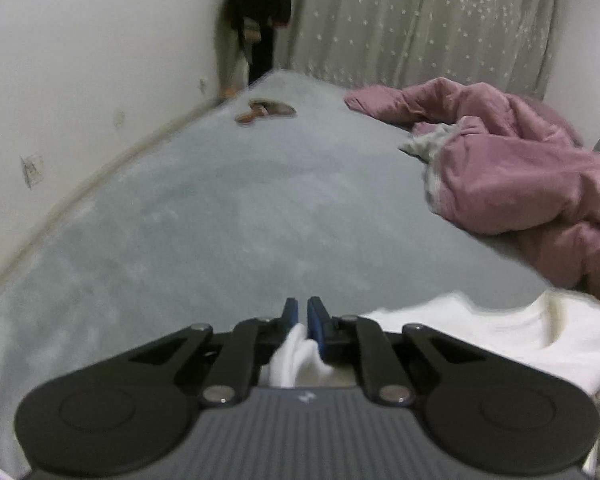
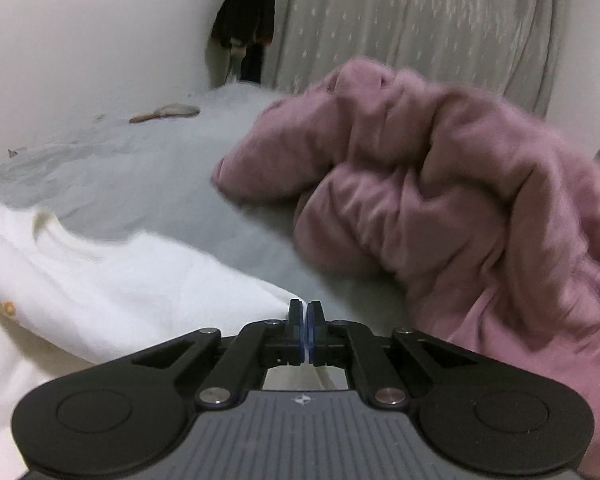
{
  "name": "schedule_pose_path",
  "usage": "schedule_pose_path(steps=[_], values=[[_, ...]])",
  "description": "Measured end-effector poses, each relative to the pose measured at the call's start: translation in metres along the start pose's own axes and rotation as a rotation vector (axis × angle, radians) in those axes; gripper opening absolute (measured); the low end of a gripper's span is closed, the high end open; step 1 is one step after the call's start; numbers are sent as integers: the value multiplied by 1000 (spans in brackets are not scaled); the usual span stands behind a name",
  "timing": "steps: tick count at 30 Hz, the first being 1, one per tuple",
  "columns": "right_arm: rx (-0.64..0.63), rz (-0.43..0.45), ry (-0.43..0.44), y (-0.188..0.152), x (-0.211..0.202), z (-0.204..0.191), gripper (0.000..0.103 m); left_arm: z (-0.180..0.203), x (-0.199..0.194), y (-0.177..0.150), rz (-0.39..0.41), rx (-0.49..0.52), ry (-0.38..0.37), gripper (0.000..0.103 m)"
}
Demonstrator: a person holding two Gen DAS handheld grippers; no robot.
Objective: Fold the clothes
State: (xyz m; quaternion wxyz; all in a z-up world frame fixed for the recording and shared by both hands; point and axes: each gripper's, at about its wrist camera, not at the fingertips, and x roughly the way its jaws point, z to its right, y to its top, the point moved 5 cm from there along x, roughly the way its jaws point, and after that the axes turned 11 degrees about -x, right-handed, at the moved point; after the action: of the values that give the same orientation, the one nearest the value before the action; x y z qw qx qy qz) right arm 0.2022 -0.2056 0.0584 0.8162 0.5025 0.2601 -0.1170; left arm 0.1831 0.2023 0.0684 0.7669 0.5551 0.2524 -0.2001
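Pinching the white cotton garment (image 1: 500, 344) spread on the grey bed (image 1: 220, 208), your left gripper (image 1: 302, 316) clamps a fold, your right gripper (image 2: 305, 320) apparently grips its edge, just beside the crumpled pink fleece garment (image 2: 440, 184).

1. White garment (image 2: 112, 276): soft matt cloth, smooth
2. Pink garment (image 2: 440, 184): fuzzy, fleece-like cloth, deeply rumpled
3. Bed cover (image 1: 220, 216): grey, matt, short plush nap
4. Curtain (image 1: 420, 20): thin patterned fabric
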Motion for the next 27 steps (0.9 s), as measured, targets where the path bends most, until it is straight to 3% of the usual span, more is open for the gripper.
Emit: schedule_pose_path(steps=[8, 18, 24, 27], values=[[-140, 61, -161, 20, 0, -19, 4, 12, -2, 12, 93, 45, 98, 8], [-227, 87, -289, 40, 24, -23, 3, 15, 19, 42, 149, 61, 135, 7], [-297, 84, -330, 55, 51, -30, 3, 22, 39, 57, 184, 103, 178, 7], [-315, 81, -342, 59, 63, -30, 3, 20, 59, 54, 160, 103, 202, 7]])
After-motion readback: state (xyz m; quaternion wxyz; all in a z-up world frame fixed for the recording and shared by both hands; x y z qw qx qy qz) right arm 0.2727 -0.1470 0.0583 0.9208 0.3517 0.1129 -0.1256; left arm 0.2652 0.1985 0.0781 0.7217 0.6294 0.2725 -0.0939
